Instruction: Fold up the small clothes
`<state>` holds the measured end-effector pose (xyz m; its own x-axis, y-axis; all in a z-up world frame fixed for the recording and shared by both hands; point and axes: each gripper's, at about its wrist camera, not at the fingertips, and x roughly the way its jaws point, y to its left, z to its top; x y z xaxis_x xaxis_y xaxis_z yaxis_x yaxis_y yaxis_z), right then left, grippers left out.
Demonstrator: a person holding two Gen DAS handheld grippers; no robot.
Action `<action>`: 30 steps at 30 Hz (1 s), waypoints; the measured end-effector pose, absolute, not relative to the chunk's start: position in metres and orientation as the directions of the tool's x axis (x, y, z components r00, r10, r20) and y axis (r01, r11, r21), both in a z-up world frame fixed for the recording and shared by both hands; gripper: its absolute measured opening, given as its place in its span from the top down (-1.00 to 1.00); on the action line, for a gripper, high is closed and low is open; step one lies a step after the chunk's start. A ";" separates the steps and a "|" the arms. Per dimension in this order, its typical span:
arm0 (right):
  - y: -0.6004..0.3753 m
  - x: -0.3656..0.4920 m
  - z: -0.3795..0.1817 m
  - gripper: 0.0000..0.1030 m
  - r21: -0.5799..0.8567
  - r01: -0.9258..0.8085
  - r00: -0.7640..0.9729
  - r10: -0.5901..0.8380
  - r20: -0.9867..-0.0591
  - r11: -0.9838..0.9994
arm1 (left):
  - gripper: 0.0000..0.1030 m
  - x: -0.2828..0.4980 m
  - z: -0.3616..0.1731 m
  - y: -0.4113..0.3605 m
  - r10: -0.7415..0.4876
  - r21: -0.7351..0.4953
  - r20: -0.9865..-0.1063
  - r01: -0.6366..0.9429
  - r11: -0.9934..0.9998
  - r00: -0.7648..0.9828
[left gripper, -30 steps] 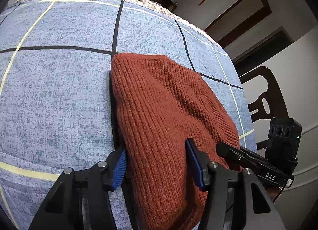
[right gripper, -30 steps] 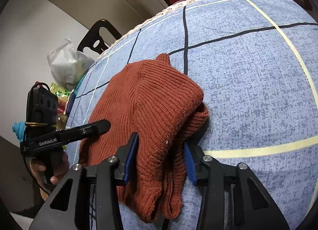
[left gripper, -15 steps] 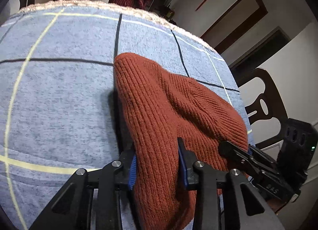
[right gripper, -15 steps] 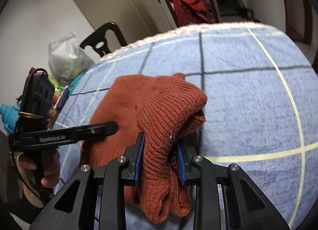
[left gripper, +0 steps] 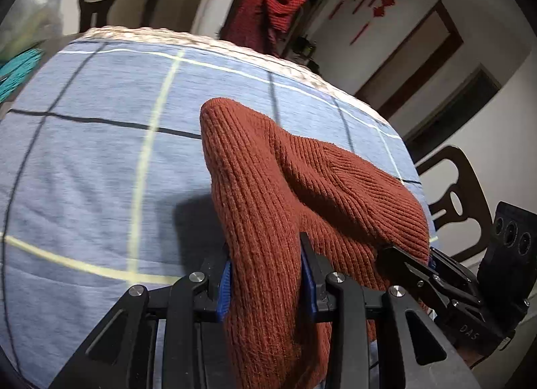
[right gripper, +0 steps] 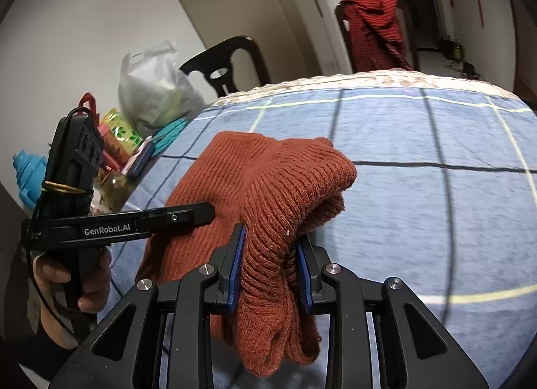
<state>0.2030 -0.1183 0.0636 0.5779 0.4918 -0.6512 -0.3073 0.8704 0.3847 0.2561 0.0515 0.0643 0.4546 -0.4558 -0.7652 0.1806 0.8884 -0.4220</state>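
A rust-red ribbed knit garment (left gripper: 302, 187) lies on the blue checked tablecloth (left gripper: 100, 170), its near edge raised off the table. My left gripper (left gripper: 266, 276) is shut on the near left part of that edge, and the knit hangs down between its blue pads. In the right wrist view my right gripper (right gripper: 270, 269) is shut on the near right corner of the garment (right gripper: 278, 180), where doubled layers droop below the fingers. The right gripper (left gripper: 412, 264) shows at the lower right of the left wrist view. A hand holds the left gripper (right gripper: 188, 216) at the left.
A red checked cloth (right gripper: 372, 29) hangs on a chair beyond the far table edge. Dark wooden chairs (left gripper: 456, 194) stand around the table. A white plastic bag (right gripper: 151, 93), a blue bottle (right gripper: 28, 170) and packets crowd the left end. Bare tablecloth (right gripper: 419, 137) stretches ahead.
Both grippers closed on the garment's near edge, then rose and moved forward with it. The near edge came off the table and the knit now bunches up.
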 end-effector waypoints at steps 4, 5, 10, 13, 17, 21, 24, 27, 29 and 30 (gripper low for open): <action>-0.088 0.209 0.063 0.45 0.384 -0.339 0.565 0.512 -0.647 0.859 | 0.30 0.260 0.062 0.082 -0.430 -0.413 -0.771 0.146 0.899 0.469; -0.081 0.211 0.062 0.45 0.383 -0.345 0.562 0.516 -0.646 0.857 | 0.29 0.261 0.062 0.087 -0.421 -0.404 -0.775 0.141 0.904 0.471; -0.058 0.218 0.053 0.45 0.387 -0.355 0.554 0.525 -0.646 0.851 | 0.29 0.270 0.056 0.106 -0.383 -0.371 -0.792 0.123 0.920 0.476; -0.048 0.223 0.044 0.45 0.397 -0.346 0.550 0.526 -0.648 0.850 | 0.29 0.276 0.049 0.113 -0.366 -0.350 -0.802 0.125 0.929 0.472; -0.039 0.224 0.031 0.45 0.380 -0.336 0.540 0.507 -0.672 0.862 | 0.28 0.280 0.038 0.120 -0.356 -0.343 -0.816 0.114 0.932 0.456; -0.039 0.224 0.027 0.45 0.351 -0.320 0.543 0.474 -0.693 0.880 | 0.25 0.280 0.031 0.122 -0.362 -0.347 -0.815 0.119 0.930 0.453; -0.042 0.226 0.024 0.44 0.358 -0.298 0.535 0.465 -0.705 0.885 | 0.18 0.280 0.031 0.123 -0.360 -0.341 -0.812 0.127 0.931 0.459; -0.038 0.224 0.022 0.39 0.316 -0.299 0.539 0.432 -0.723 0.901 | 0.09 0.280 0.028 0.123 -0.354 -0.332 -0.814 0.132 0.934 0.461; -0.036 0.221 0.021 0.38 0.284 -0.293 0.548 0.404 -0.732 0.913 | 0.01 0.278 0.027 0.123 -0.345 -0.321 -0.812 0.135 0.938 0.470; -0.035 0.220 0.020 0.37 0.275 -0.292 0.551 0.396 -0.734 0.916 | -0.09 0.277 0.028 0.124 -0.333 -0.309 -0.812 0.132 0.942 0.479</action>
<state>0.2203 -0.0350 0.0205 0.5514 0.3957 -0.7345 -0.2916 0.9163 0.2747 0.2768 0.1236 0.0279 0.4795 -0.3333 -0.8118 0.1317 0.9419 -0.3090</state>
